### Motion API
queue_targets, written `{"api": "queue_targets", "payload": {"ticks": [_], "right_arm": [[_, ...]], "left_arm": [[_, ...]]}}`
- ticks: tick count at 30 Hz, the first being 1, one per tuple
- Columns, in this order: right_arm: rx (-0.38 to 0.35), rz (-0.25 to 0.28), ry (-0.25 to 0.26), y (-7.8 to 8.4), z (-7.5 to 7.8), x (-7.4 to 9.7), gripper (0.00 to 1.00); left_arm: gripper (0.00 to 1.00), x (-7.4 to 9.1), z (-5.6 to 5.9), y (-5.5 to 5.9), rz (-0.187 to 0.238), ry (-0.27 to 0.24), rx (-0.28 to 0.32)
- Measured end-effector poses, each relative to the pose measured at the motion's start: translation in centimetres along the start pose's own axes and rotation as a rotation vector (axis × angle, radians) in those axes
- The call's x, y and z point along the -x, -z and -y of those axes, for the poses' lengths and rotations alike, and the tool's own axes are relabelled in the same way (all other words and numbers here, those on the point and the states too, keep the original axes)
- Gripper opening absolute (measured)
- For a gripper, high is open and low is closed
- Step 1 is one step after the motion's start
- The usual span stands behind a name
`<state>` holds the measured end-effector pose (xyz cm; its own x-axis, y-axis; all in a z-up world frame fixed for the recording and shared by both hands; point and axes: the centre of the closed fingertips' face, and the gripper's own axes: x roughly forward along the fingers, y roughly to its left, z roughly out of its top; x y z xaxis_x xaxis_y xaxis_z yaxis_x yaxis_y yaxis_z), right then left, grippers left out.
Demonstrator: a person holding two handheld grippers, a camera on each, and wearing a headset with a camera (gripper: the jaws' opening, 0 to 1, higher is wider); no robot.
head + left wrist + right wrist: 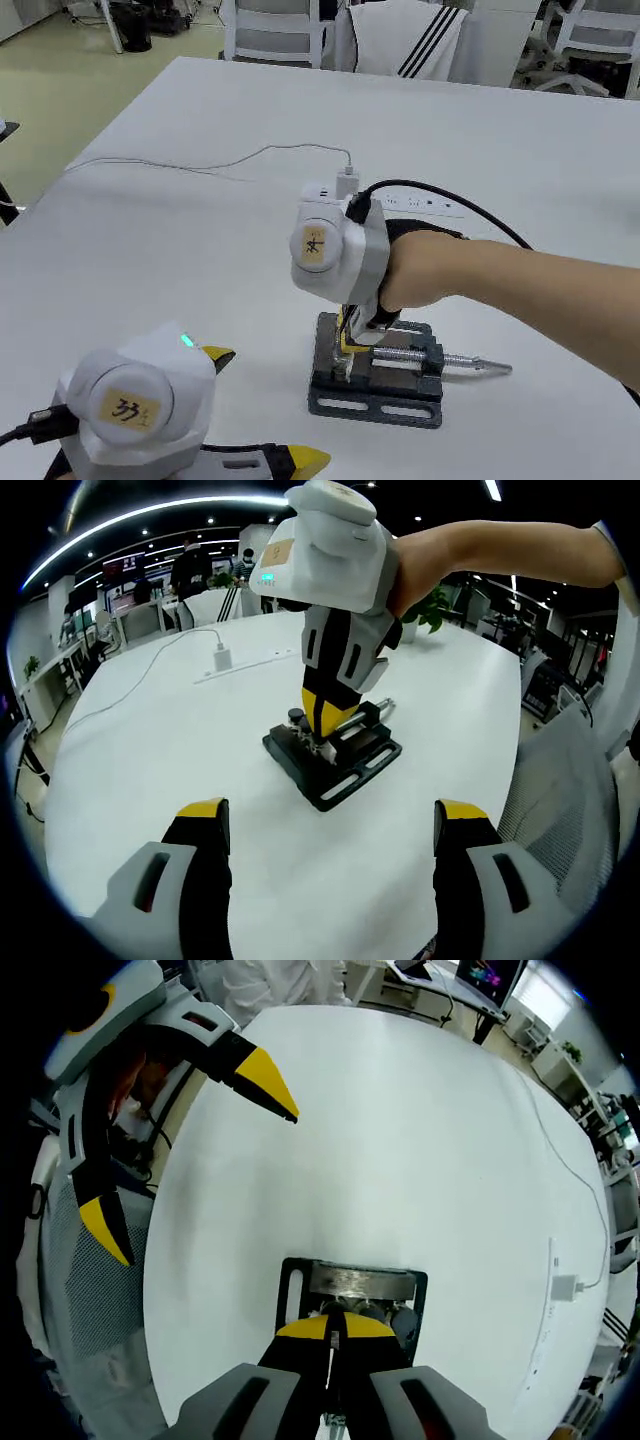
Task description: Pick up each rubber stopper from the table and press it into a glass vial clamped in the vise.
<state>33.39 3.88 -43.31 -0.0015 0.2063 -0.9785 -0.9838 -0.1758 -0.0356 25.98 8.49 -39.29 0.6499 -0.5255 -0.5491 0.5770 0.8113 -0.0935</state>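
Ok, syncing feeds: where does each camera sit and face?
Head view: on the headset, looking down at the vise; a forearm, left gripper and right gripper show.
Left gripper view: on the left gripper, facing the vise; open jaws.
Right gripper view: on the right gripper, above the vise; shut jaws.
All share the vise.

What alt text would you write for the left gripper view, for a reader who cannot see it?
The right tongs point down, jaws together, into a black vise on a white table. The left tongs stand wide open in the foreground.
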Motion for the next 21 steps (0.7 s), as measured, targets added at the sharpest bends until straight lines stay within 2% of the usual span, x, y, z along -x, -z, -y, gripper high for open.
{"api": "queue_targets", "payload": {"ticks": [5, 10, 14, 16, 17, 18, 20, 21], "right_arm": [[-0.002, 0.098, 0.055, 0.1, 0.0, 0.1, 0.0], [-0.04, 0.126, 0.063, -0.1, 0.1, 0.1, 0.0], [-0.041, 0.139, 0.072, -0.1, 0.2, 0.2, 0.0], [-0.048, 0.165, 0.104, 0.0, 0.7, 0.4, 0.02], [-0.127, 0.202, 0.125, -0.1, 1.0, 0.6, 0.06], [-0.165, 0.242, 0.113, -0.5, 0.8, 0.7, 0.09], [-0.213, 0.305, 0.108, -0.6, 0.6, 1.4, 0.1], [-0.217, 0.316, 0.111, -0.4, 0.5, 1.6, 0.1]], "left_arm": [[0.82, 0.1, 0.5, 0.2, 0.007, 0.0, -0.001], [0.83, 0.3, 0.9, 0.4, -0.001, 0.009, -0.023], [0.83, 0.7, 1.0, 0.3, -0.002, 0.007, -0.033], [0.83, 0.8, 1.1, 0.3, -0.002, 0.01, -0.035], [0.83, 0.8, 1.1, 0.4, -0.007, 0.007, -0.04], [0.83, 0.8, 1.2, 0.5, -0.009, 0.008, -0.041], [0.83, 0.8, 1.2, 0.6, -0.01, 0.009, -0.038], [0.83, 0.8, 1.2, 0.6, -0.012, 0.01, -0.039]]}}
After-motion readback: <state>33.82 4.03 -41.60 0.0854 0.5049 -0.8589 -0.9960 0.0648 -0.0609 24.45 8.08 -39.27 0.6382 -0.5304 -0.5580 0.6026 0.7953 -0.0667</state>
